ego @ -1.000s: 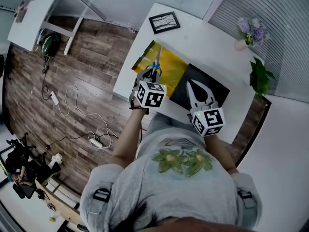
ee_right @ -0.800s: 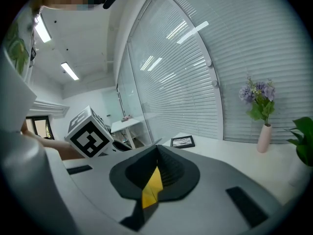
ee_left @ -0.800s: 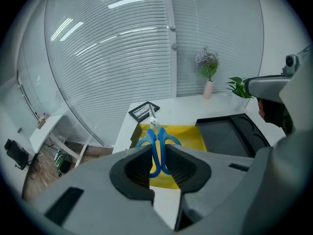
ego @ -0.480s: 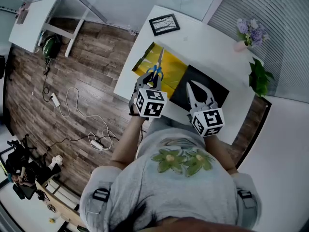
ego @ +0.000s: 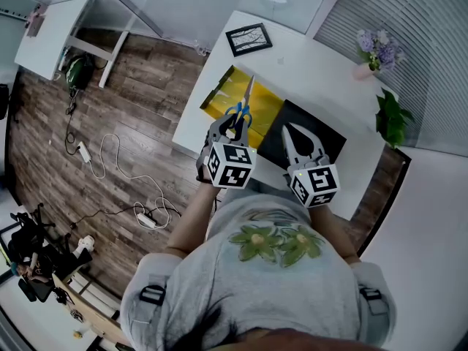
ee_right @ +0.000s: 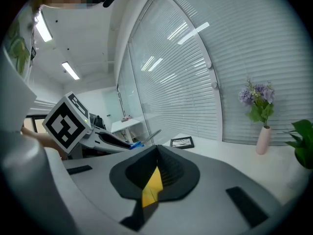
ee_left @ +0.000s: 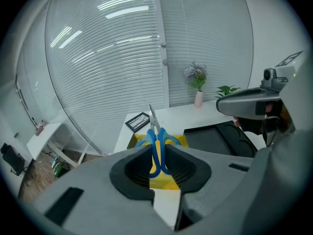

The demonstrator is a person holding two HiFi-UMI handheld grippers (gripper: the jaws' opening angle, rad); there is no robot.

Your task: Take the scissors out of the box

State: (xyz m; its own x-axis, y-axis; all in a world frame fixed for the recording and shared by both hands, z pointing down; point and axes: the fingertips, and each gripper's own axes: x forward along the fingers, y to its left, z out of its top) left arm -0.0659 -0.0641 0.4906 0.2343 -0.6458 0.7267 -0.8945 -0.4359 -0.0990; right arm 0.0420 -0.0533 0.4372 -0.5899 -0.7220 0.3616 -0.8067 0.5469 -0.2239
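The blue-handled scissors (ego: 240, 109) hang above the yellow box (ego: 265, 106), blades pointing away toward the table's far side. My left gripper (ego: 228, 125) is shut on their handle loops, which stand between the jaws in the left gripper view with the scissors (ee_left: 157, 143) upright over the yellow box (ee_left: 168, 182). My right gripper (ego: 291, 131) is shut and empty, hovering over the black tray (ego: 325, 134) beside the box. In the right gripper view the scissors (ee_right: 143, 139) poke out of the left gripper at the left.
The white table (ego: 307, 64) carries a framed picture (ego: 248, 36) behind the box, a vase of purple flowers (ego: 376, 48) and a green plant (ego: 391, 115) at the right edge. Wooden floor with cables lies left of the table.
My left gripper has risen with the scissors, lifting them higher over the yellow box. The right gripper has stayed still.
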